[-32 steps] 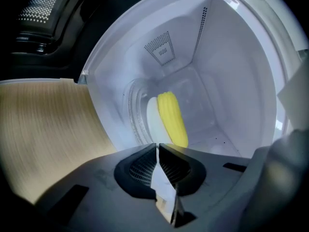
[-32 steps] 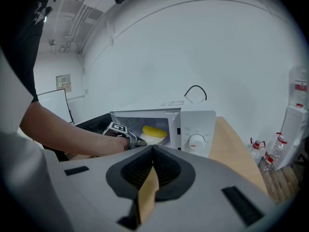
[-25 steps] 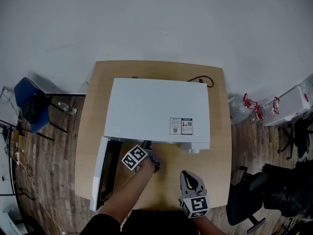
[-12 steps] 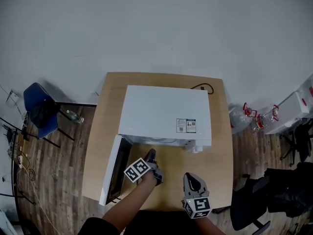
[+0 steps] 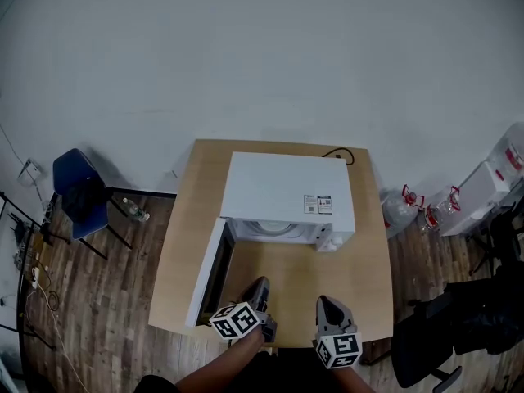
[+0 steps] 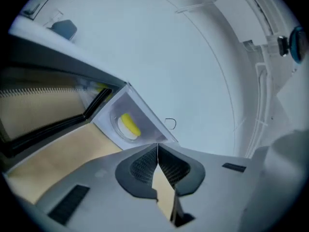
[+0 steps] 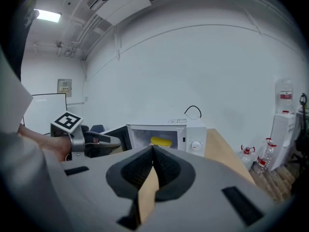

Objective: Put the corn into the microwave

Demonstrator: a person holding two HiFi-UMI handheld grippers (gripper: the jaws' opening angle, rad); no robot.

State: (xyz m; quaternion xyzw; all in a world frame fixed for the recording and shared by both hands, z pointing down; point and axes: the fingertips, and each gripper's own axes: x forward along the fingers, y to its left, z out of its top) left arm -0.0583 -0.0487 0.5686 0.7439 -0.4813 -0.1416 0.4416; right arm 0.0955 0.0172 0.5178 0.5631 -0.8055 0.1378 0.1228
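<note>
Worktop (image 5: 360,277): light wood, carries the microwave (image 5: 282,191) towards its far side, with a bare strip in front.

Microwave: white, cavity facing the person. Its door (image 5: 209,273) is hinged on the left and swung fully out, standing edge-on along the left of the bare strip.

Left gripper (image 5: 259,289): near edge of the worktop, just right of the door's free end. Jaws pressed together with nothing between them. It points at the cavity.

Right gripper (image 5: 326,303): beside the left one and further right, in front of the control panel and well apart from the door. Jaws also together and empty.

Turntable plate (image 6: 126,129): inside the cavity.

Corn (image 6: 129,124): yellow, lying on the plate inside the microwave. In the right gripper view its long axis runs across the opening. Neither gripper touches it.

Judgement: the corn is placed, so the door is probably what remains. The relation that matters is that the door's free edge lies just left of the left gripper, with the cavity straight ahead. The left gripper is the nearer one to push it shut.
</note>
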